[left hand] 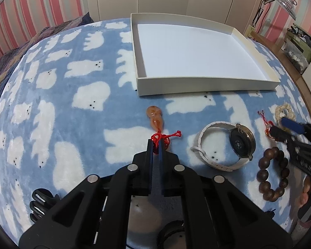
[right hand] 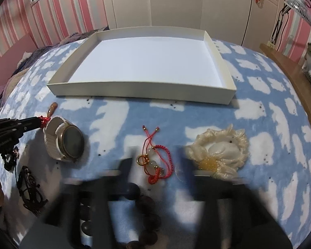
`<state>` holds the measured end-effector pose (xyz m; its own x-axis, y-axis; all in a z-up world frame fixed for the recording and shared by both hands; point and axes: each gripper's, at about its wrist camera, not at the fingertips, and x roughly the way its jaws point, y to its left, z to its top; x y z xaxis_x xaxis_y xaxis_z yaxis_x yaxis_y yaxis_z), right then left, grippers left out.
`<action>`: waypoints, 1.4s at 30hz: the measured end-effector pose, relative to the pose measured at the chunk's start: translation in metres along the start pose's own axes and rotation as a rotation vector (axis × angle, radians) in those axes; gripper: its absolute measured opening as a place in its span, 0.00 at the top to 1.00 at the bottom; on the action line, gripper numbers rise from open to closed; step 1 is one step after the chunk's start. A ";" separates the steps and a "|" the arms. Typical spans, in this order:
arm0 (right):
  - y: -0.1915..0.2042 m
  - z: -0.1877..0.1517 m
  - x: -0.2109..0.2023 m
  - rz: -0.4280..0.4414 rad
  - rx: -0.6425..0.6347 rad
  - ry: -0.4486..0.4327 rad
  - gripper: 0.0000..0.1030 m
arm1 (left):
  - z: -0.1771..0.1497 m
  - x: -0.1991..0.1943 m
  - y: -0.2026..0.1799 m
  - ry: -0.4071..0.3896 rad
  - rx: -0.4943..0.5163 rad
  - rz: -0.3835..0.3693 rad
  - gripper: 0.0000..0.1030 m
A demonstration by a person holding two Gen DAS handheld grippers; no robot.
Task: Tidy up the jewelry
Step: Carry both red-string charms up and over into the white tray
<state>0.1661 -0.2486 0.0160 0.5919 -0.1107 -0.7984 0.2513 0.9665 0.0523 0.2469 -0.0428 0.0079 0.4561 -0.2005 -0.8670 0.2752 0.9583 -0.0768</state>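
Note:
My left gripper (left hand: 156,144) is shut on the red cord (left hand: 164,138) of an orange gourd pendant (left hand: 154,119) that lies on the bear-print blanket. In the right wrist view this gripper (right hand: 39,122) comes in from the left. My right gripper (right hand: 155,155) is open and blurred, its fingers on either side of a red string bracelet (right hand: 155,161) with pale beads. An empty white tray (left hand: 147,84) sits behind; it also shows in the right wrist view (right hand: 134,90).
A white-strapped watch (left hand: 224,145) lies right of the pendant. A dark wooden bead bracelet (left hand: 273,174), a cream scrunchie (right hand: 219,155), a black claw clip (left hand: 40,205) and a dark cord bracelet (right hand: 30,188) lie around. A wooden bed edge (right hand: 290,72) runs along the right.

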 end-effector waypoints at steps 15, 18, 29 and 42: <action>-0.001 -0.005 0.021 0.023 -0.007 0.066 0.85 | -0.001 0.004 0.001 0.007 -0.003 -0.001 0.97; -0.003 -0.005 0.020 0.030 0.006 0.060 0.92 | -0.002 0.004 0.001 0.003 0.002 0.002 0.97; -0.006 0.005 0.006 0.006 0.001 -0.003 0.93 | 0.000 -0.010 -0.006 -0.049 0.026 0.012 0.98; -0.015 0.030 0.001 0.032 0.004 -0.044 0.93 | 0.030 -0.038 0.003 -0.125 0.006 0.027 0.99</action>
<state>0.1862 -0.2701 0.0324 0.6331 -0.0896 -0.7689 0.2348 0.9687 0.0804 0.2559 -0.0385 0.0555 0.5649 -0.1992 -0.8007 0.2665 0.9625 -0.0514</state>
